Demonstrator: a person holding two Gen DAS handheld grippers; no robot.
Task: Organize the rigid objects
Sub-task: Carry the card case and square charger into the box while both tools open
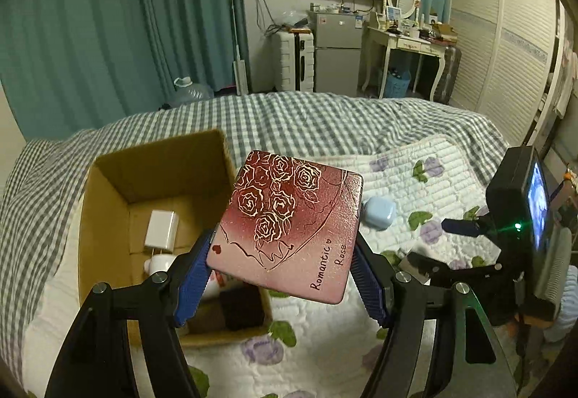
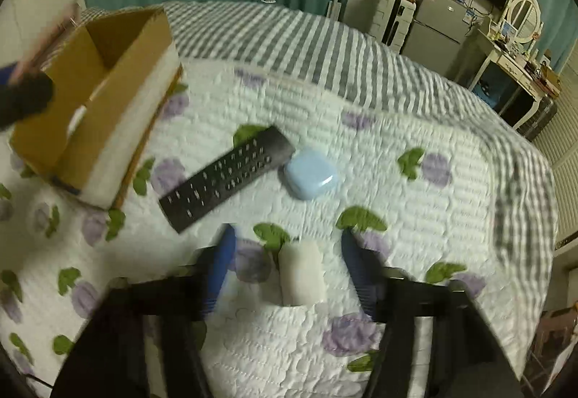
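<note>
My left gripper is shut on a red and pink rose-patterned tin marked "Romantic Rose" and holds it in the air beside the open cardboard box. The box holds a white charger and a few other items. My right gripper is open above the quilt, with a white oblong object between its fingers. A black remote and a light blue case lie just ahead of it. The box shows at the left of the right wrist view.
The floral quilt lies over a checked bedspread. The right gripper's camera unit stands at the right of the left wrist view. A fridge, a dressing table and curtains stand beyond the bed.
</note>
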